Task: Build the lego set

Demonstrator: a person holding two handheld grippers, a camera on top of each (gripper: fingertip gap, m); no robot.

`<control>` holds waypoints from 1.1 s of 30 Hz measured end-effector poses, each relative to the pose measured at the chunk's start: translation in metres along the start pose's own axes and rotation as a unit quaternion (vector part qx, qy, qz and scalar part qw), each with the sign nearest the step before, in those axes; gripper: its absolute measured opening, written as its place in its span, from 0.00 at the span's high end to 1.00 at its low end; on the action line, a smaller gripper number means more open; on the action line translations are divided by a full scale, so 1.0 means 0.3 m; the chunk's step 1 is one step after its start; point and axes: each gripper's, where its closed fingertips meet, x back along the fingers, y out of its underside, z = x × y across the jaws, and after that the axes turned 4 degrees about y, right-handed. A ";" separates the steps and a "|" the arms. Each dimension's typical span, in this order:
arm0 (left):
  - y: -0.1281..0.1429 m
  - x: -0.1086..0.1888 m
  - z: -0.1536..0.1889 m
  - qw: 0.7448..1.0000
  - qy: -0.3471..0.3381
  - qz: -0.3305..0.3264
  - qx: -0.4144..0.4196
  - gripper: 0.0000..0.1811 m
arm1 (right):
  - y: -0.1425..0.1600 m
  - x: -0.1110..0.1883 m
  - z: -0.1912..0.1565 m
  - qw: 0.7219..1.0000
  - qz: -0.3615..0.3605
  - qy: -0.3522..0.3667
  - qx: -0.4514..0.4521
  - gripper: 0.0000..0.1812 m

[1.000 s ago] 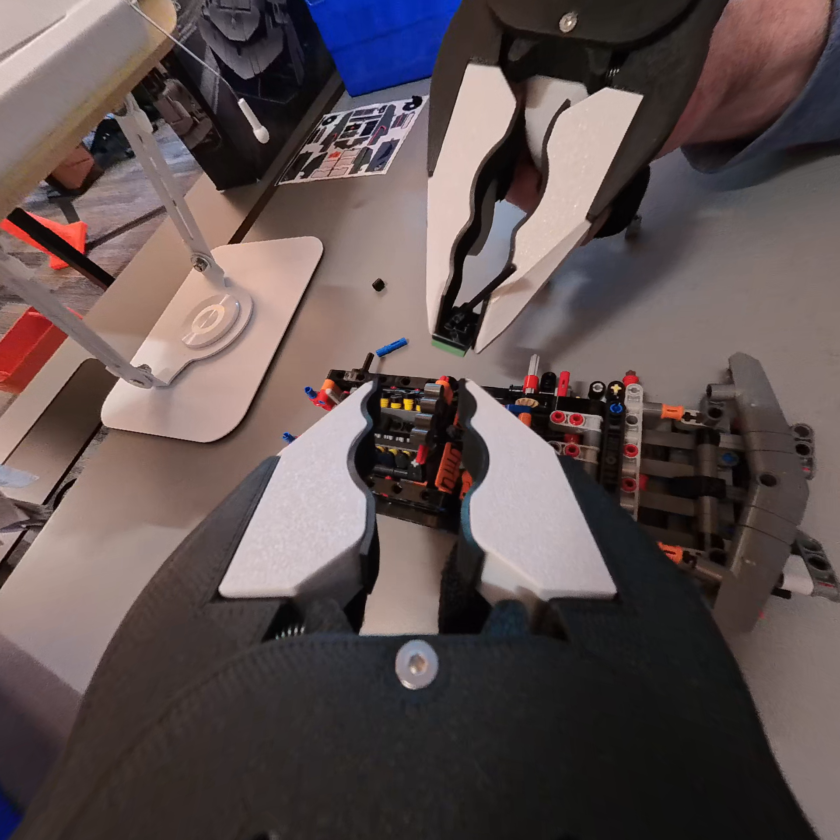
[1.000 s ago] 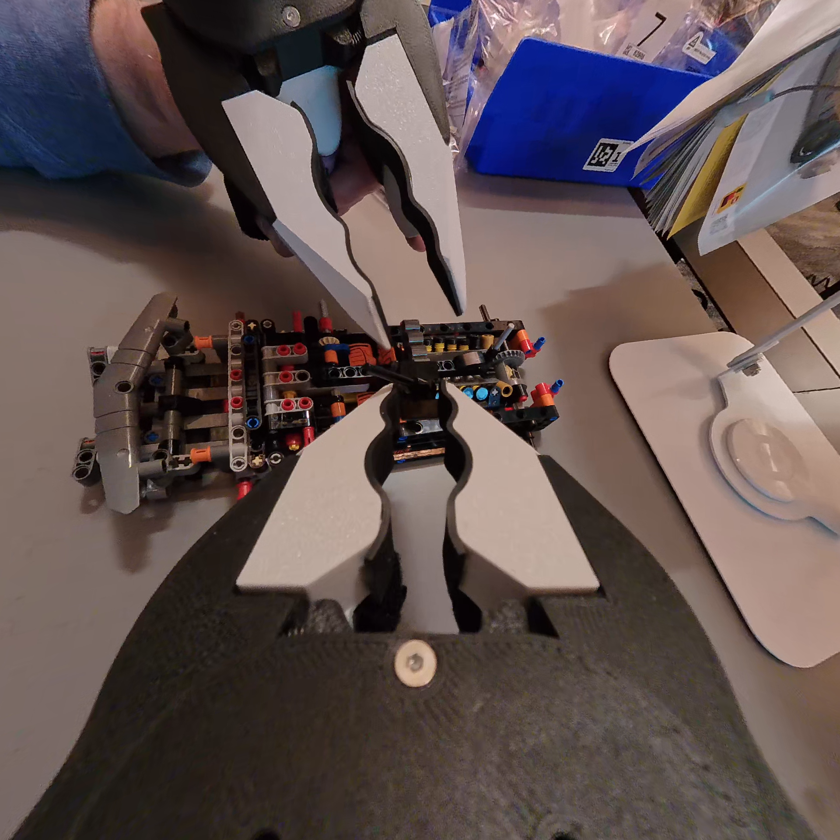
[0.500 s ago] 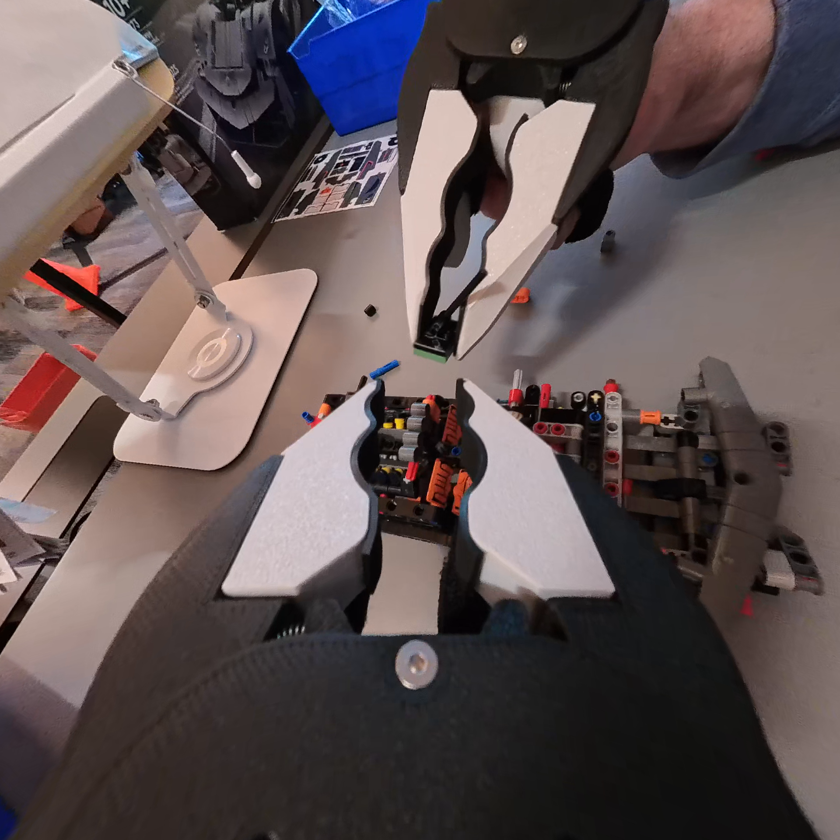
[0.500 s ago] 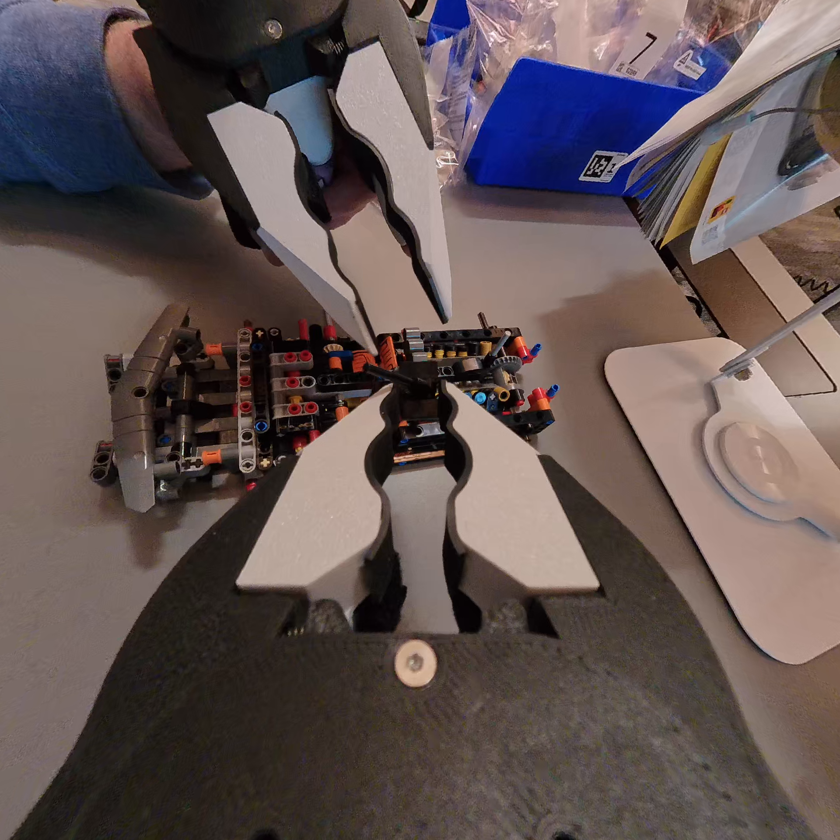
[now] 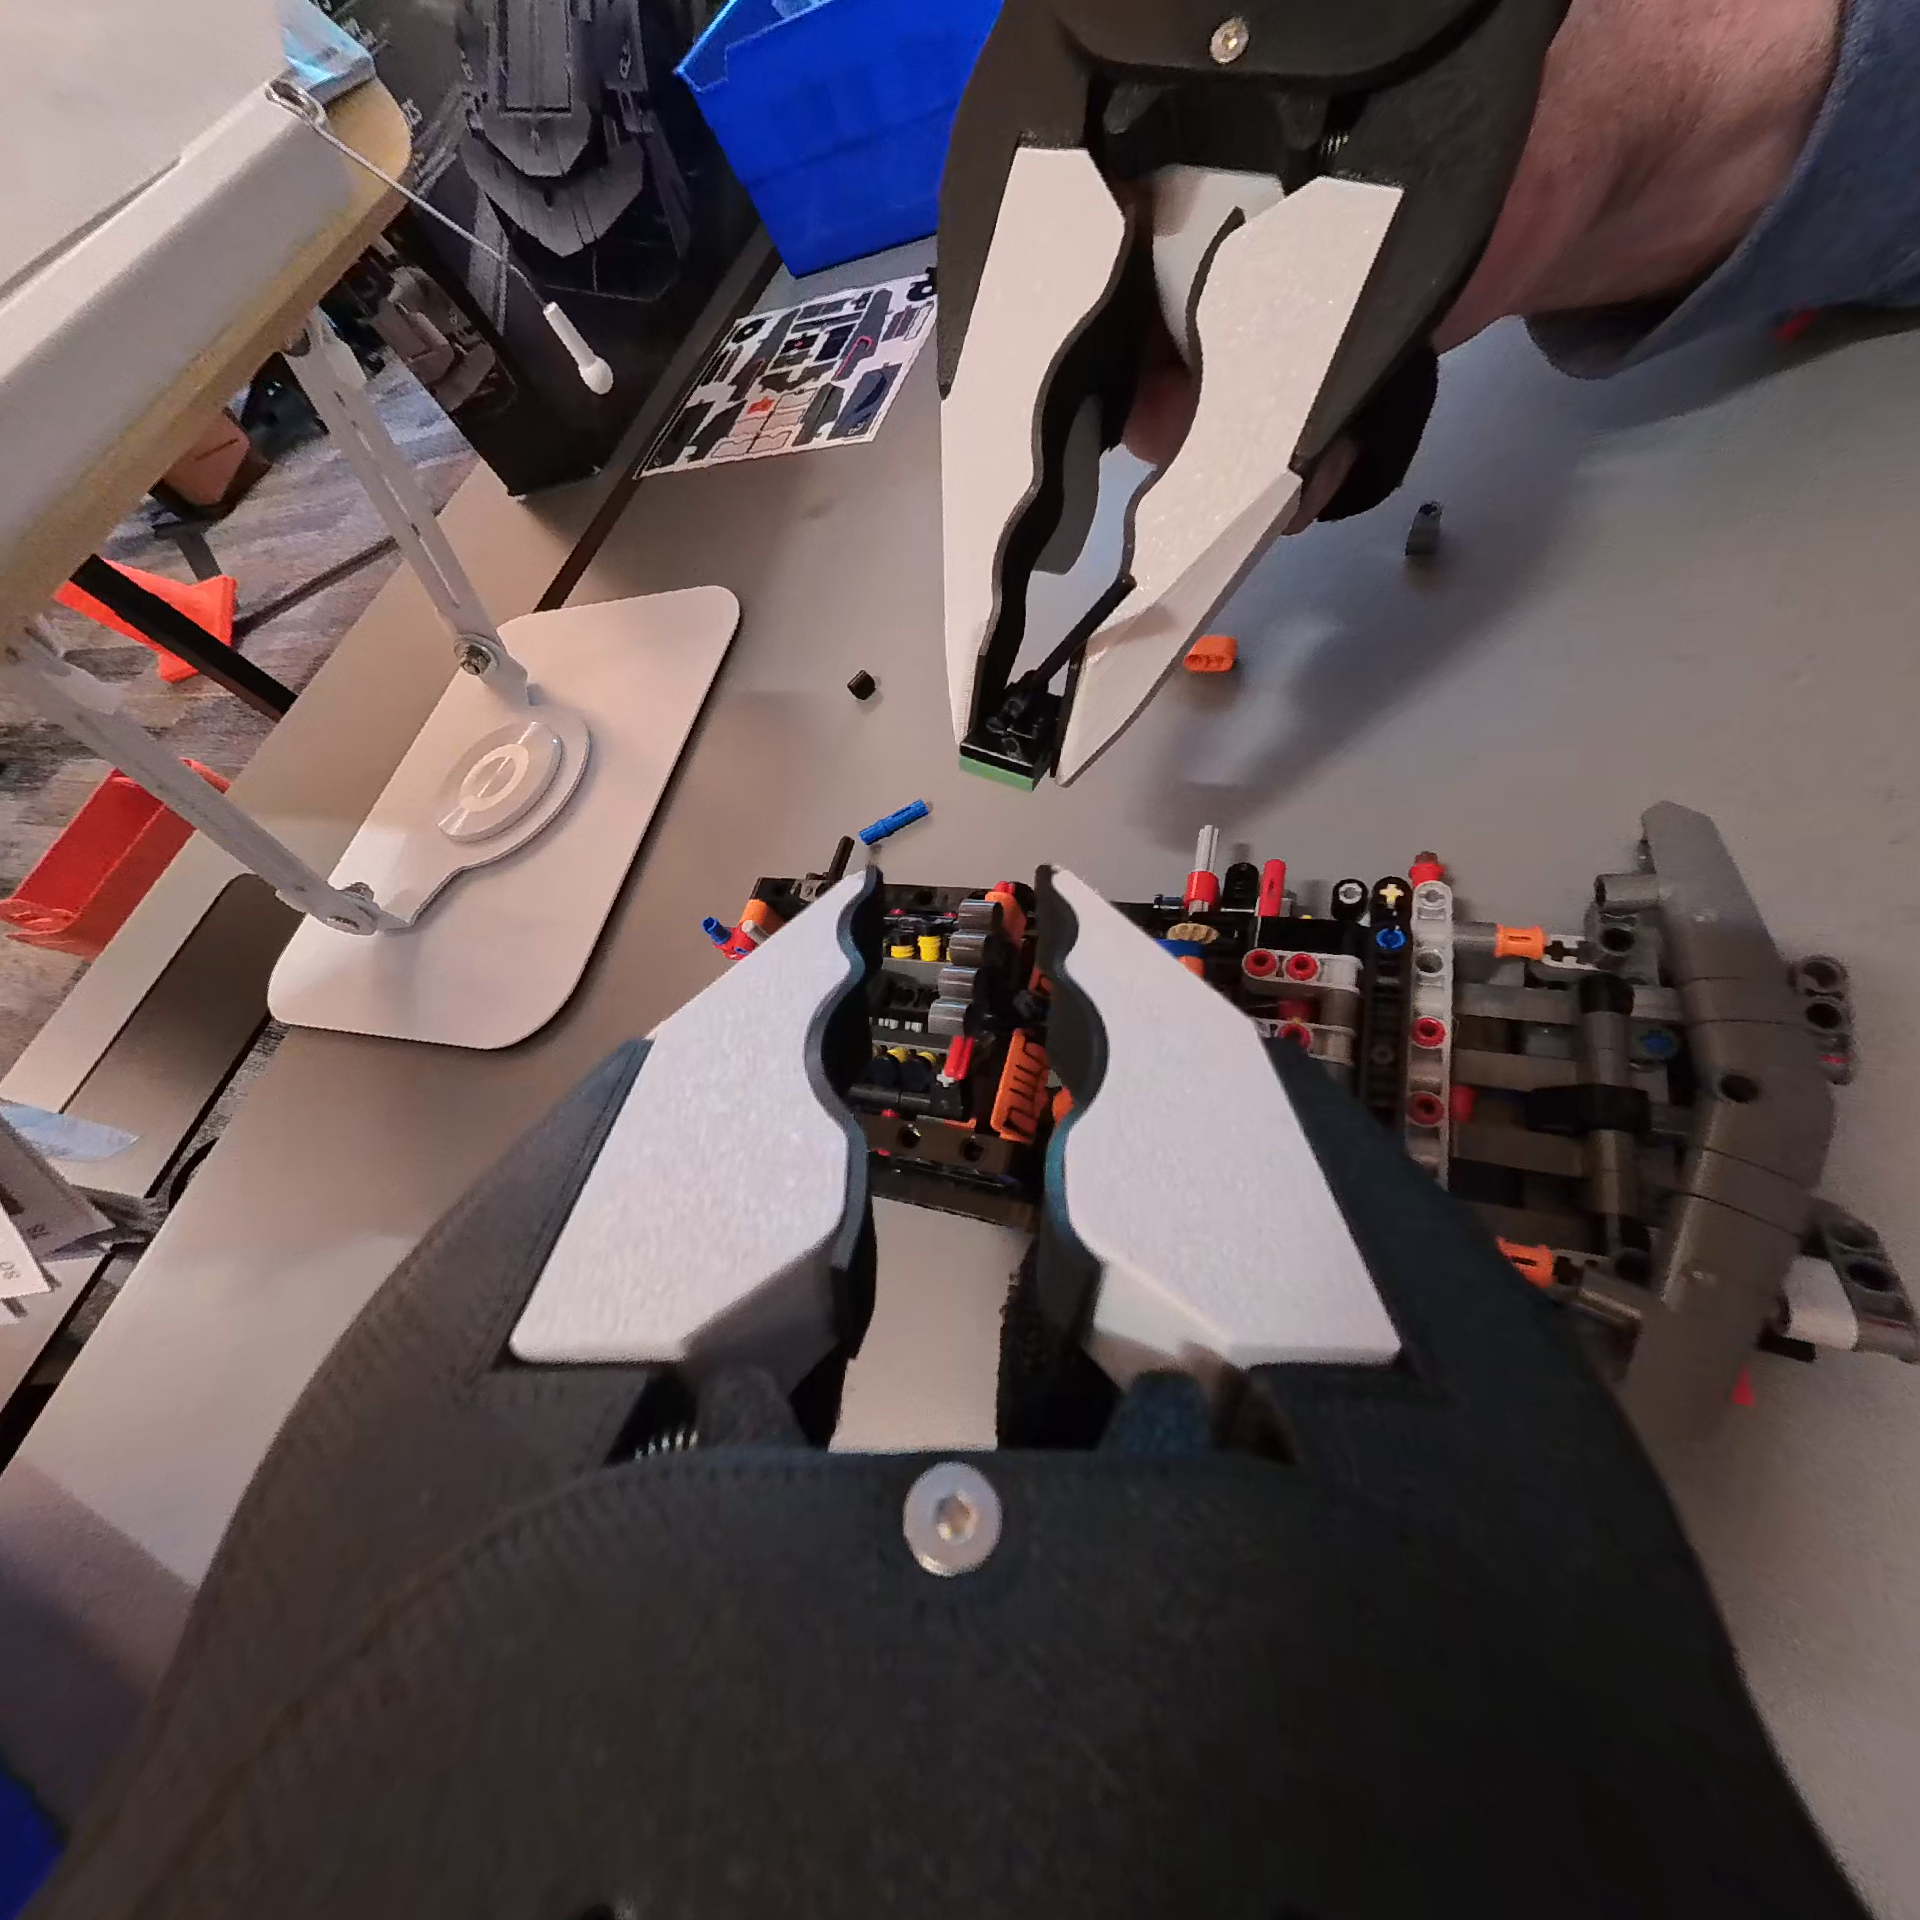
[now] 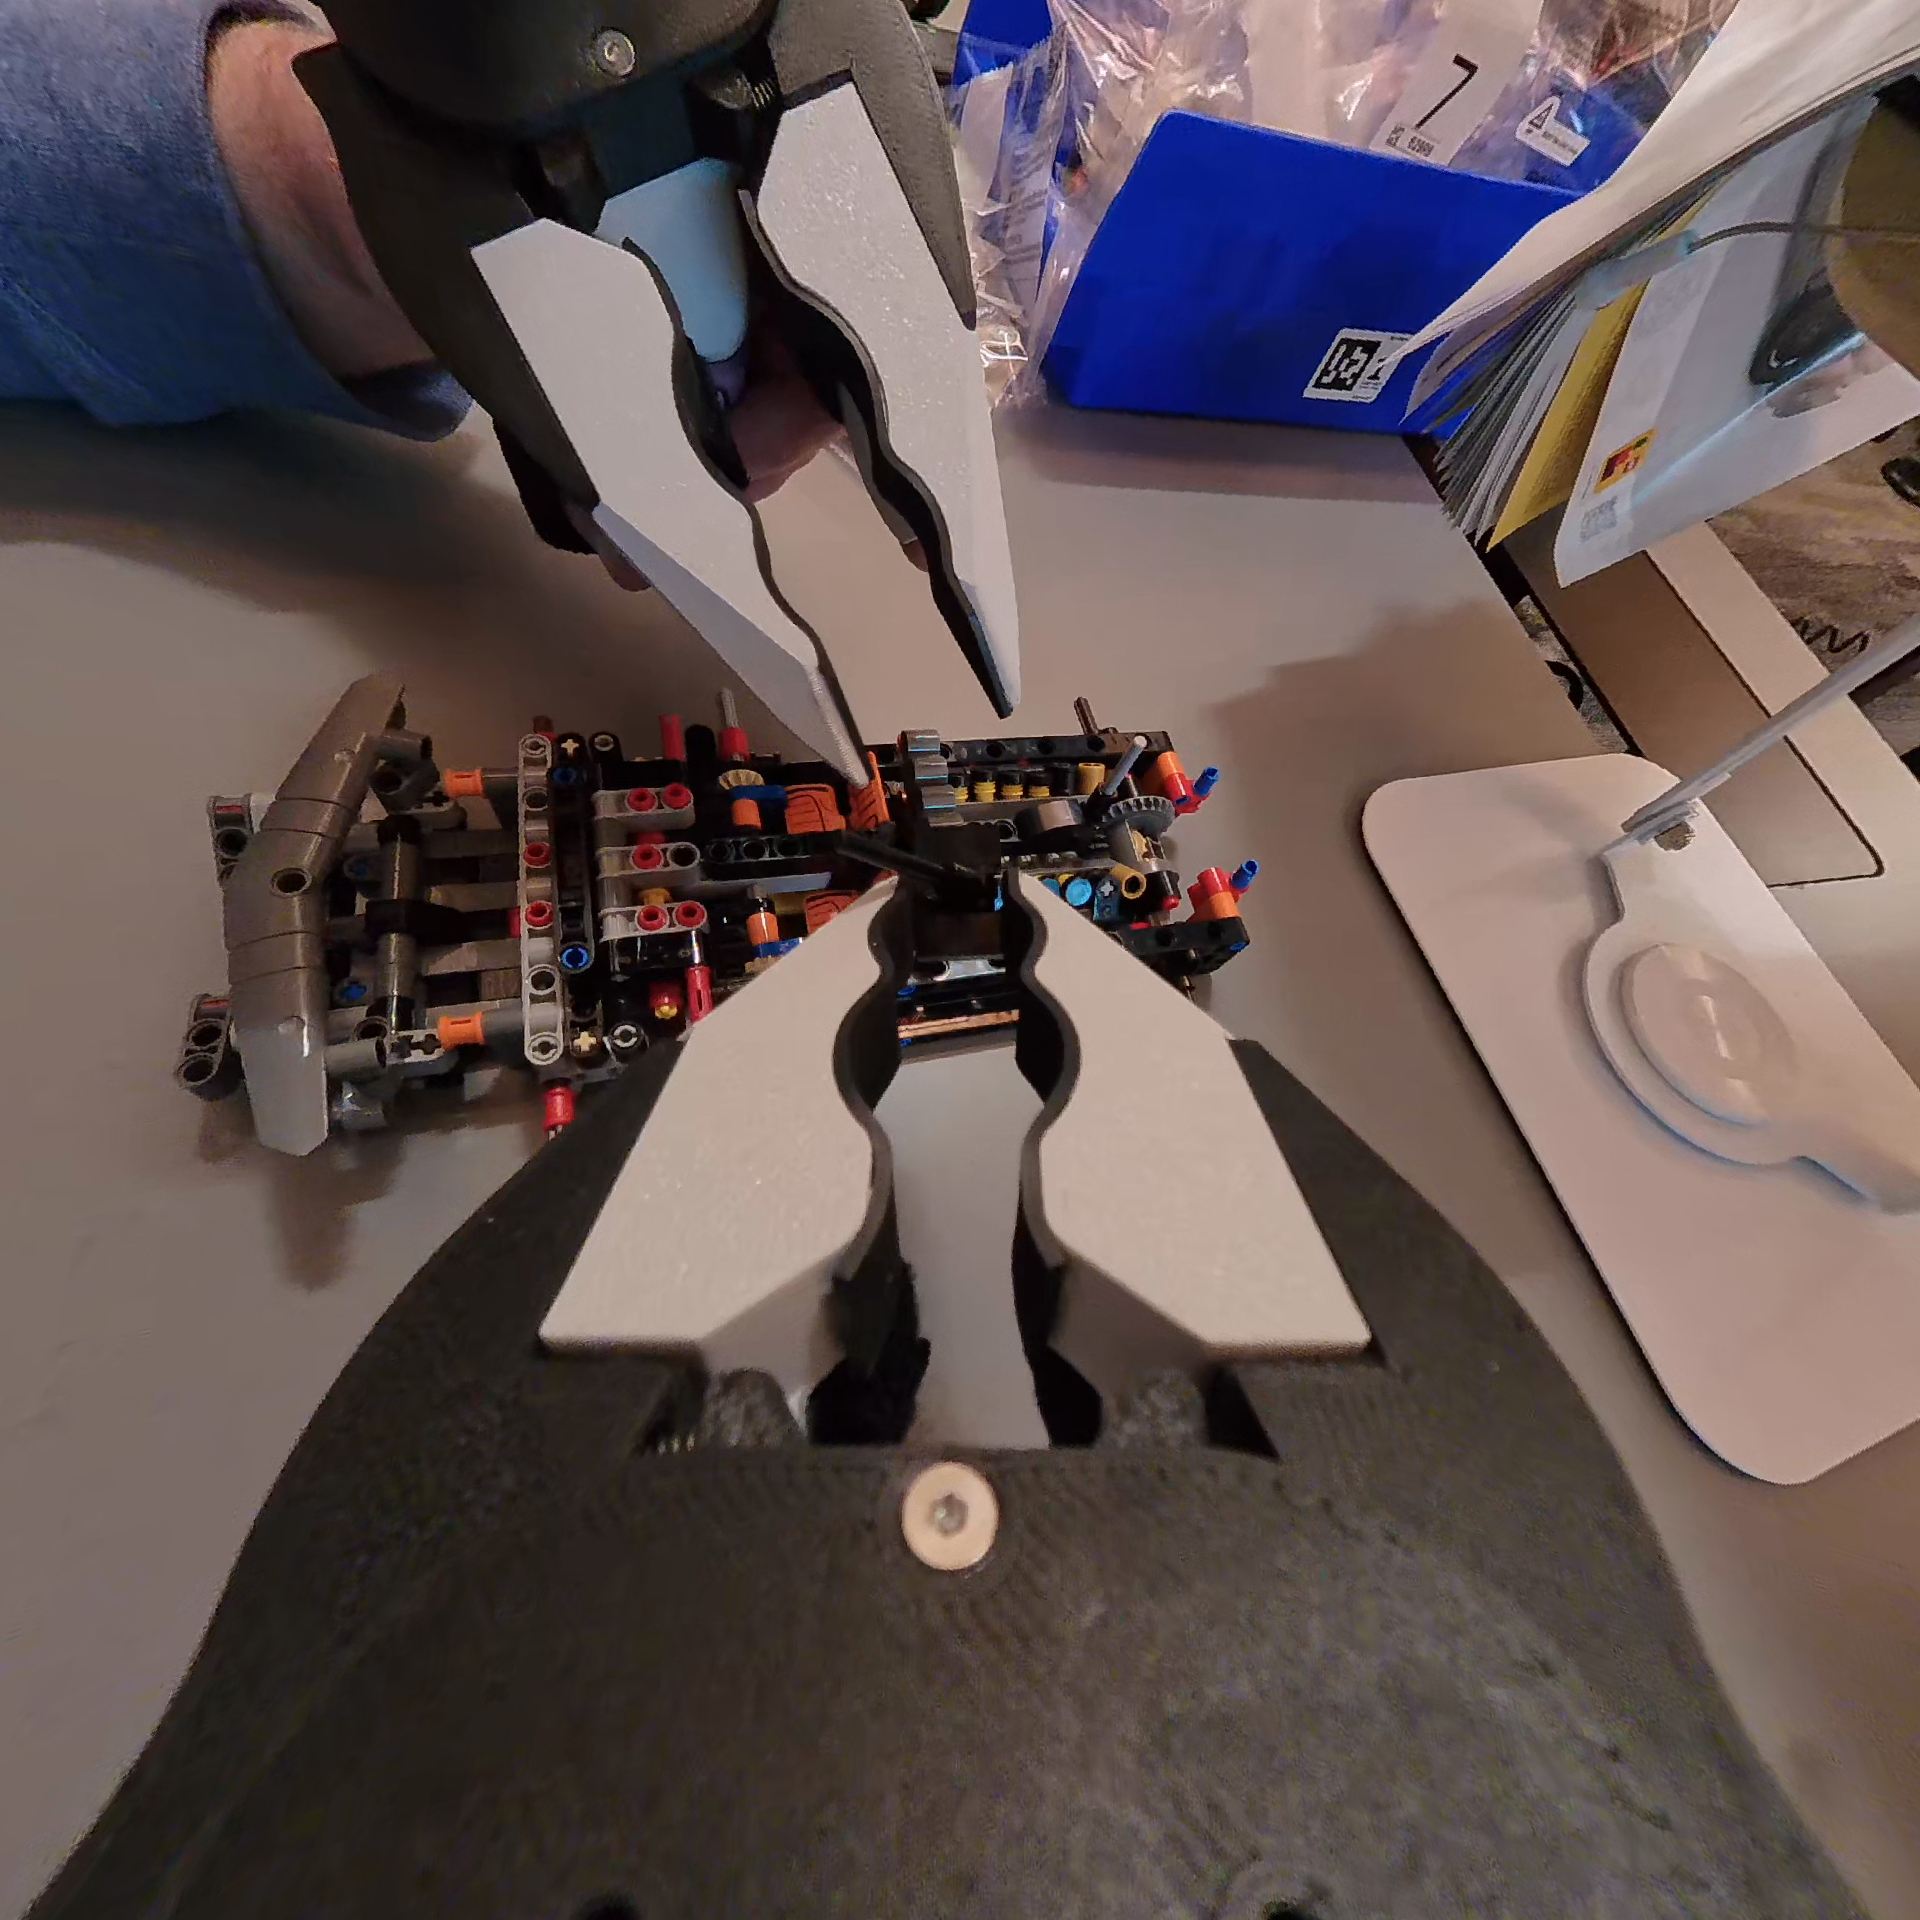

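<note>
The partly built Lego vehicle (image 5: 1455,1039), black and grey with red, orange and blue pins, lies flat on the grey table; it also shows in the right wrist view (image 6: 468,914). My left gripper (image 5: 956,883) is open and empty just above the build's engine end, and in the right wrist view (image 6: 928,740) it comes down from above, one fingertip (image 6: 831,727) at an orange part. My right gripper (image 6: 953,881) is shut on a small black piece (image 6: 951,883) with a thin black axle. In the left wrist view this piece (image 5: 1006,740) shows a green underside and hangs above the table behind the build.
A white stand base (image 5: 499,831) sits left of the build, right of it in the right wrist view (image 6: 1662,1039). Loose parts lie behind: an orange piece (image 5: 1208,657), a black piece (image 5: 860,684), a blue pin (image 5: 894,821). Sticker sheet (image 5: 800,374), blue bin (image 6: 1247,270) and booklet (image 6: 1662,260) are farther back. The grippers are tip to tip, or close to it. The right tips stand about 10 cm off the blue pin (image 5: 894,821).
Both grippers shifted only slightly. The right gripper keeps the small black piece and drifted a little left over the build's far side. The left stays open above the build.
</note>
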 end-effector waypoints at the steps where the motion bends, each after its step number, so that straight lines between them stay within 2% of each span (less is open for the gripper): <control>1: 0.001 0.000 -0.001 1.000 0.000 -0.001 0.000 0.85 | 0.001 0.000 0.001 1.000 0.000 0.000 0.000 0.92; 33: 0.011 -0.003 -0.003 1.000 -0.003 -0.008 0.001 0.86 | 0.011 -0.008 -0.006 1.000 -0.004 -0.002 0.001 0.92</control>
